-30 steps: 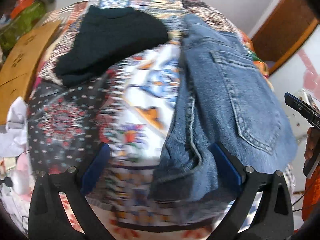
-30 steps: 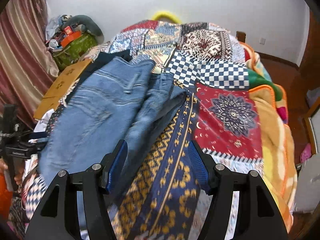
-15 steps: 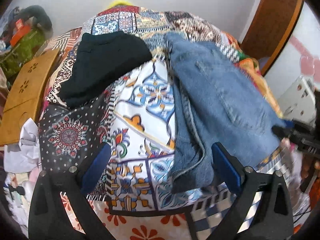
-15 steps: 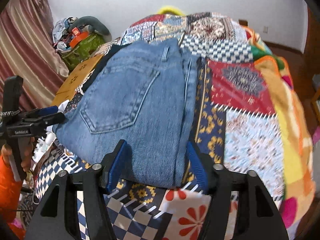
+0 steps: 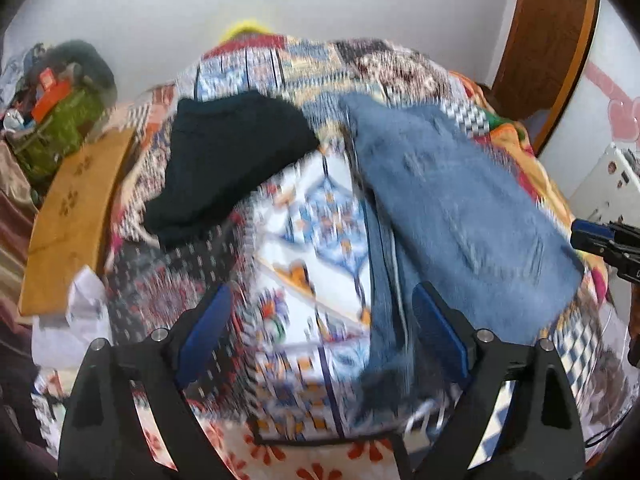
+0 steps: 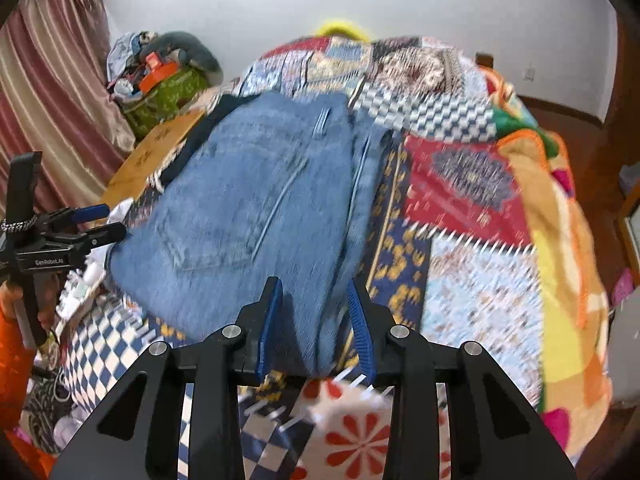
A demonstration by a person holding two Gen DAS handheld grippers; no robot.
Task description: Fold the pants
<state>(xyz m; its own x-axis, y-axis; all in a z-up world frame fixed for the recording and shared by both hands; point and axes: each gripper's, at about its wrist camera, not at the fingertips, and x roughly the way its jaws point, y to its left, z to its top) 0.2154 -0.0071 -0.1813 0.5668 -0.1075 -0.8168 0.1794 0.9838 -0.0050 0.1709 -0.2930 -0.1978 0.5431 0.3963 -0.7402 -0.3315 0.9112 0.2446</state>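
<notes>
Folded blue jeans (image 5: 452, 216) lie on the patchwork bedspread (image 5: 304, 224), back pocket up; they also show in the right wrist view (image 6: 260, 208). My left gripper (image 5: 320, 328) is open and empty, hovering just before the jeans' near left edge. It also shows at the left of the right wrist view (image 6: 86, 224). My right gripper (image 6: 314, 320) is partly closed, its blue pads either side of the jeans' near folded edge; I cannot tell if they pinch the cloth. Its tips show at the right edge of the left wrist view (image 5: 600, 240).
A folded black garment (image 5: 228, 160) lies on the bed left of the jeans. A wooden board (image 5: 76, 216) and a green bag with clutter (image 5: 56, 120) stand along the bed's left side. A curtain (image 6: 48, 92) hangs at the left. A wooden door frame (image 5: 548, 40) is at right.
Both grippers pulled back towards the near edge of the bed and both views are blurred. The right gripper's jaws have narrowed around the jeans' near edge. The left stays wide open.
</notes>
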